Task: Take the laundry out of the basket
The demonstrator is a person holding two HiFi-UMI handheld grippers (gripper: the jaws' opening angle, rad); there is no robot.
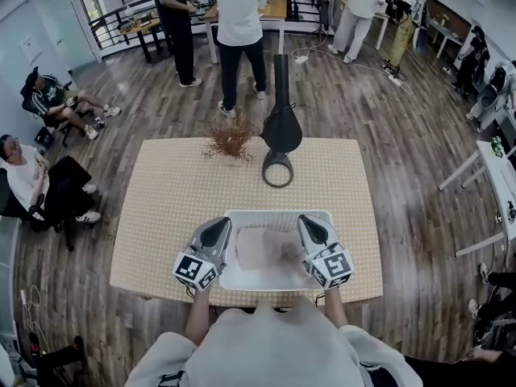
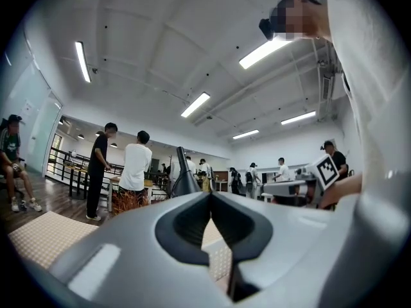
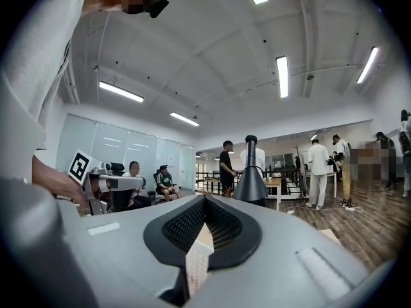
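Hovering over the basket [image 1: 274, 214] — left gripper [image 1: 219, 225] and right gripper [image 1: 309, 221] both pinched closed, empty. Approach step, I'd say; next: open jaws, dip onto laundry [image 1: 262, 248].

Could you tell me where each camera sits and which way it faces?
Head view: on the person's head, steeply down at the table, basket, left hand-held gripper and right hand-held gripper; forearms and shirt show.
Left gripper view: on the left hand-held gripper, facing level; its shut jaws and the shirt show.
Right gripper view: on the right one, facing level; shut jaws and a sleeve show.
Shared: all three see the black cone-shaped object.
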